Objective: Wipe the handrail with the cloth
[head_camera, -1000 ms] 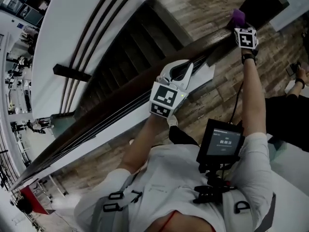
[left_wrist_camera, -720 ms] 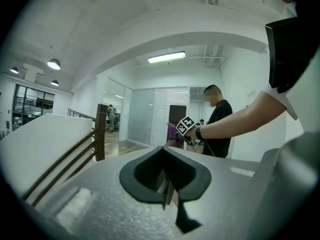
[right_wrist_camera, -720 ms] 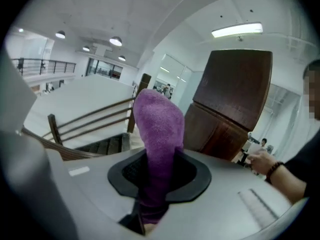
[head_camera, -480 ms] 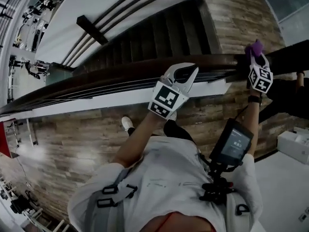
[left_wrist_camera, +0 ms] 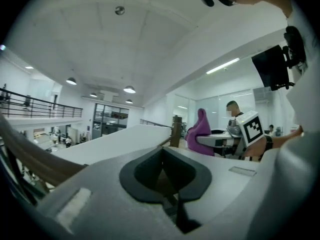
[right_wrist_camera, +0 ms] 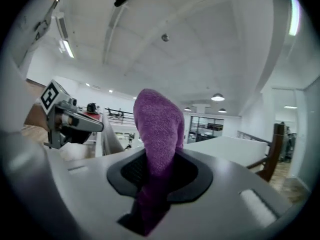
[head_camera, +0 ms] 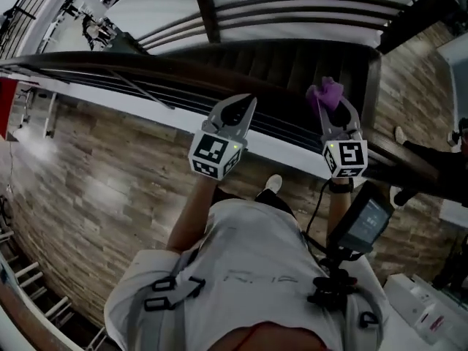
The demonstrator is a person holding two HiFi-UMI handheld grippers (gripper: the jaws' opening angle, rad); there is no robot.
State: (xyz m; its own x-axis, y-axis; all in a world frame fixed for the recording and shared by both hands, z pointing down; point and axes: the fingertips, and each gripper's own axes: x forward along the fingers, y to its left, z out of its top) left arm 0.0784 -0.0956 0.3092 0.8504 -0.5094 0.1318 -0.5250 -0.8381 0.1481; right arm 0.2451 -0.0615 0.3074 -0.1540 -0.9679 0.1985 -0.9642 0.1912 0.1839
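Both near handrail [head_camera: 88, 61]: left gripper [head_camera: 243, 105] clenched, empty; right gripper [head_camera: 335, 112] grasping purple cloth [head_camera: 325, 91], jaws just easing open.

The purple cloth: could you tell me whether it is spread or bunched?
Bunched: the purple cloth stands as a narrow crumpled wad, not a flat sheet.

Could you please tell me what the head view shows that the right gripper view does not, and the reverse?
Only the head view shows the dark staircase treads and the black screen mounted at the person's chest. Only the right gripper view shows the white ceiling with its round lamps. Both show the purple terry cloth between the jaws of the right gripper, which have just been opening slightly, and the empty left gripper.
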